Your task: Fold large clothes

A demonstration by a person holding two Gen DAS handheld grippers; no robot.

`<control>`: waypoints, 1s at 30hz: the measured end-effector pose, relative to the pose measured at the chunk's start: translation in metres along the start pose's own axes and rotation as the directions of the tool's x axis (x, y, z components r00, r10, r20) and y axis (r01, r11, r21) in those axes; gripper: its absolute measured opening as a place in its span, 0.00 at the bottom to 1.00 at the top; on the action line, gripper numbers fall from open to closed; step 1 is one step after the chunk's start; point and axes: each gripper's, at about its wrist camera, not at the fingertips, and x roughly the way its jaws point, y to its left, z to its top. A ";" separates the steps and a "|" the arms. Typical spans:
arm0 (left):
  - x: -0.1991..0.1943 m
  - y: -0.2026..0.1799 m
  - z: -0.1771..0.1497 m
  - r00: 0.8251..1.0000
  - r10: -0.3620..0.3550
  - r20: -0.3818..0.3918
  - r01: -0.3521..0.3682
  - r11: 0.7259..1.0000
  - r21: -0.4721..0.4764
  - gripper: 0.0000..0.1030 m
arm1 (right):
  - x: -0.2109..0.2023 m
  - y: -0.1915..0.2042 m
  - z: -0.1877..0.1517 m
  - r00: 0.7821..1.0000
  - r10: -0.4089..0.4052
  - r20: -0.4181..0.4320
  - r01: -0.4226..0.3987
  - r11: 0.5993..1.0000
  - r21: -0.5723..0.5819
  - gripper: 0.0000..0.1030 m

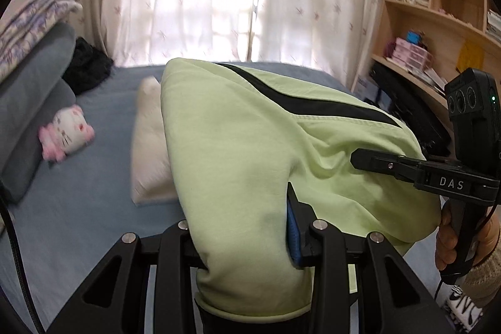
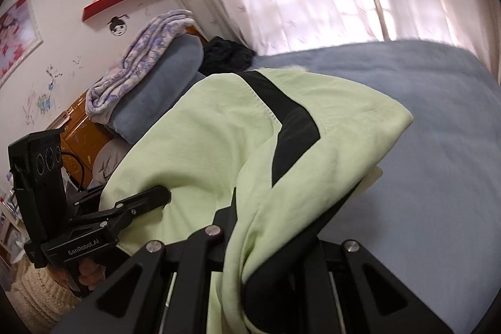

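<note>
Both grippers have a bite of the light green garment with the black stripe, holding it up off the blue bed so it drapes forward and the far part sags toward the mattress. The left gripper is clamped on a thick bunch of fabric near its hem, and the right gripper is pinched nearly together on a thinner fold. My guess is they're lifting two edges side by side to carry one half over the other, well clear of the cream pillow and the pink-and-white plush toy.
</note>
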 end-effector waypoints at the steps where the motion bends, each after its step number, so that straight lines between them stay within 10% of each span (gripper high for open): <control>1: 0.003 0.012 0.012 1.000 0.005 0.010 -0.005 1.000 0.002 0.33 | 0.007 0.004 0.011 1.000 0.004 0.008 -0.004 1.000 -0.006 0.10; 16: 0.181 0.149 0.157 0.997 0.064 0.039 -0.064 0.998 -0.007 0.33 | 0.179 -0.039 0.178 0.993 0.003 0.114 0.002 0.999 -0.049 0.10; 25: 0.293 0.229 0.109 0.990 0.075 -0.116 -0.089 0.988 -0.124 0.41 | 0.294 -0.096 0.143 1.000 0.005 0.002 -0.006 0.997 0.080 0.11; 30: 0.304 0.252 0.088 0.989 0.076 -0.125 -0.097 0.980 -0.176 0.58 | 0.315 -0.115 0.122 0.998 -0.011 -0.055 0.018 0.991 0.132 0.32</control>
